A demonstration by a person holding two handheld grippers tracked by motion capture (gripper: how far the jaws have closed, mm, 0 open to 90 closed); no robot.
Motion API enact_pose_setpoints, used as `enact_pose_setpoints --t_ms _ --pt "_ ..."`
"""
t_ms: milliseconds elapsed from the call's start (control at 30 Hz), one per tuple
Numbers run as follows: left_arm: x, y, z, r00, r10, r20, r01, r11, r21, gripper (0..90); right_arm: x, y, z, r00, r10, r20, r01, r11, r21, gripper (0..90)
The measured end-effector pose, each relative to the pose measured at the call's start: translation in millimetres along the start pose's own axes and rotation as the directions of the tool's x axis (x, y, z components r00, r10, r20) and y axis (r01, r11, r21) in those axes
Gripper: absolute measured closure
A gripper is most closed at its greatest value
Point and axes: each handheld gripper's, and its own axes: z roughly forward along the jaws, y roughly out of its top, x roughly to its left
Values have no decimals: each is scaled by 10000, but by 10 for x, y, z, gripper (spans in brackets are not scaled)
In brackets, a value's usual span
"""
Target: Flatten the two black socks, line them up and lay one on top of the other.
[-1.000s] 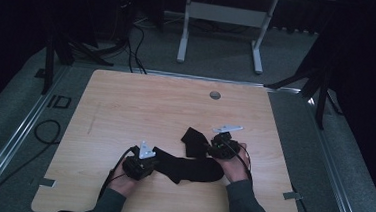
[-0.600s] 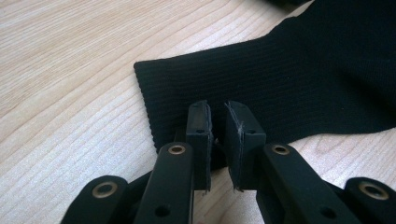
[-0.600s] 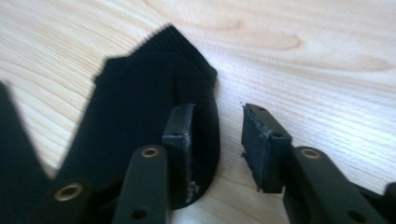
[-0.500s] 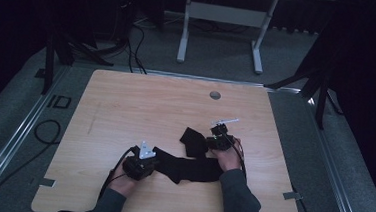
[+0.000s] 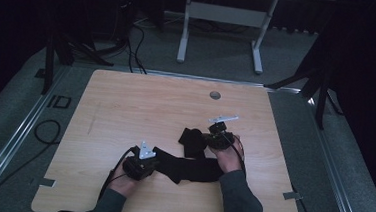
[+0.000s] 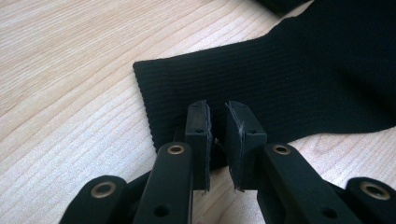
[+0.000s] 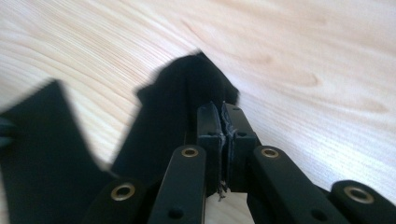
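Observation:
A black sock [image 5: 191,167] lies along the near middle of the wooden table [image 5: 140,107]. My left gripper [image 5: 156,164] is at the sock's left end. In the left gripper view its jaws [image 6: 217,122] stand nearly together over the ribbed cuff [image 6: 303,79], pinching its edge. My right gripper [image 5: 205,139] holds the sock's other end, which is lifted and folded back into a dark flap [image 5: 192,139]. In the right gripper view the jaws [image 7: 222,122] are pressed together with black fabric [image 7: 187,88] hanging from them above the wood.
A round grommet hole [image 5: 215,95] sits near the table's far edge. Grey tape patches mark the near corners [image 5: 291,196]. A white desk frame [image 5: 222,13] and cables [image 5: 136,32] lie on the floor beyond the table.
My right gripper has moved left and slightly away, carrying the sock's end so it folds over. The left gripper has stayed on the cuff.

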Motion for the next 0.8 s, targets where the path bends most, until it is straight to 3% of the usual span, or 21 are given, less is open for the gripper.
enact_pose_setpoints --t_ms 267,533,567,800 --pt "-1 -1 1 10000 -16 -3 16 10000 -17 800 -35 90 -363 9986 -312 436 339 9974 -638 871" --pt "-4 -2 2 10000 -39 -15 39 10000 -33 801 -268 20 -561 9972 170 729 -109 9965 -828 870" --pt "-5 -1 2 10000 -30 -29 30 10000 -30 801 -384 -29 -615 9949 346 948 -271 9965 -795 870" --pt "-6 1 5 10000 -39 -5 39 10000 -35 801 -624 -154 -708 9871 609 1477 -553 9976 -422 866"
